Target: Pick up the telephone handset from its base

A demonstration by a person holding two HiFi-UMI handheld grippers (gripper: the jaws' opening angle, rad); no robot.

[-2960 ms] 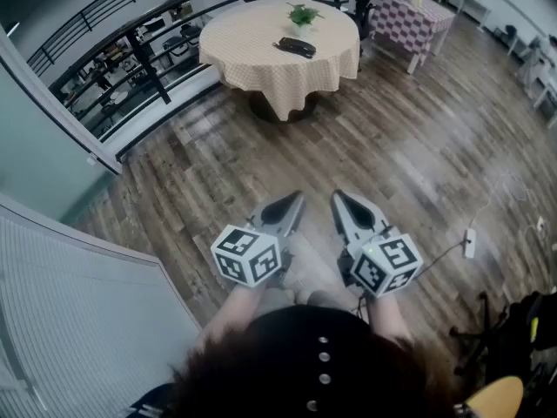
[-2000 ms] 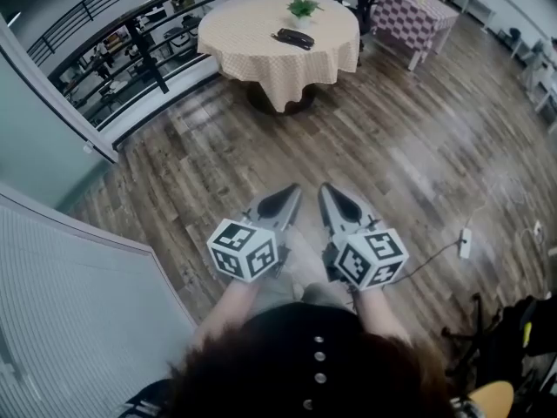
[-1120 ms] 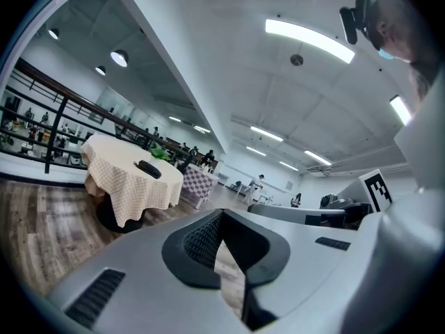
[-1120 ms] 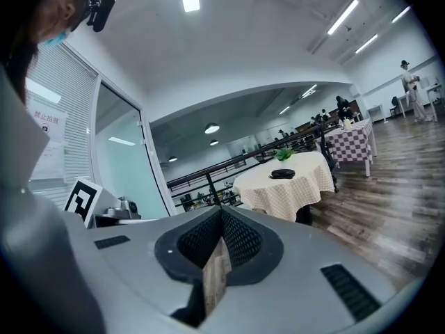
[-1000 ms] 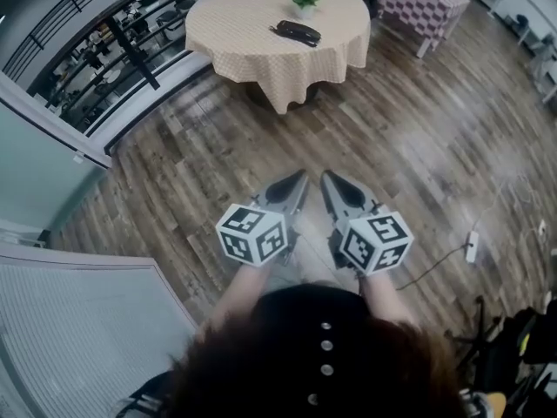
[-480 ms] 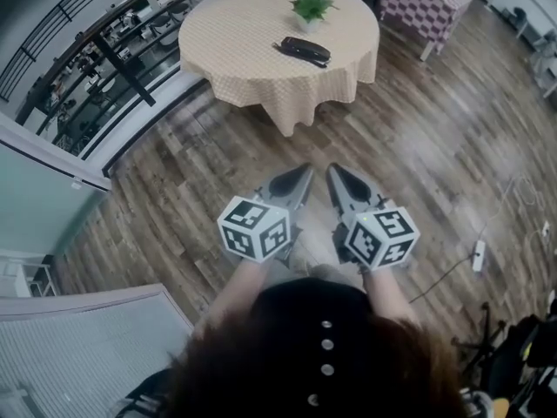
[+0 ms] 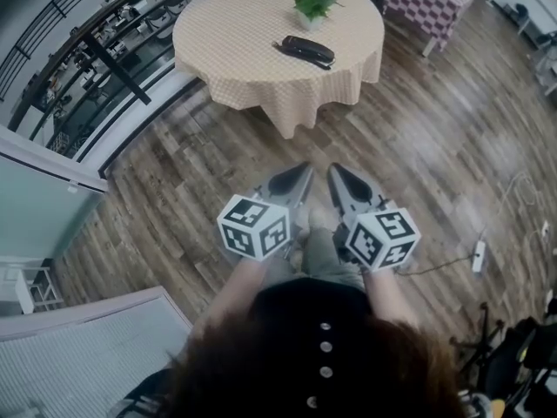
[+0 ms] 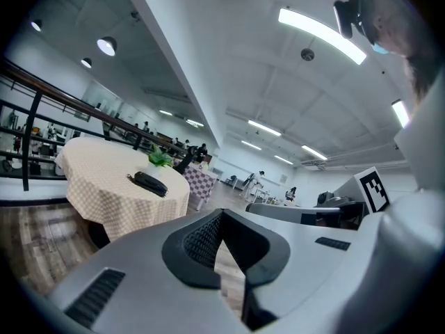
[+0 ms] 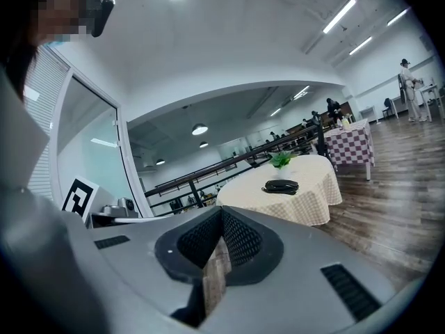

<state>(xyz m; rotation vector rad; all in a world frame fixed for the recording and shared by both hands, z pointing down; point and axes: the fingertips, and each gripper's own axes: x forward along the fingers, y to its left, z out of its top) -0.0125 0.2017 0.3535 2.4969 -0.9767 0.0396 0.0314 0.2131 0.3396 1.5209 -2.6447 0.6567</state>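
Both pairs of jaws are together with nothing between them. Left gripper (image 7: 299, 174) and right gripper (image 7: 336, 172) are side by side over the floor (image 7: 435, 146). Phone (image 7: 307, 50) lies on the tabletop (image 7: 235, 42), well ahead of both jaw tips, near a plant (image 7: 313, 3).

No word, number or brand can be read. Black-and-white square markers (image 7: 254, 227) on the left gripper (image 7: 300, 172) and right gripper (image 7: 336, 172) carry patterns, not letters; the telephone (image 7: 307, 50) on the table (image 7: 235, 50) seems too small to show any label.
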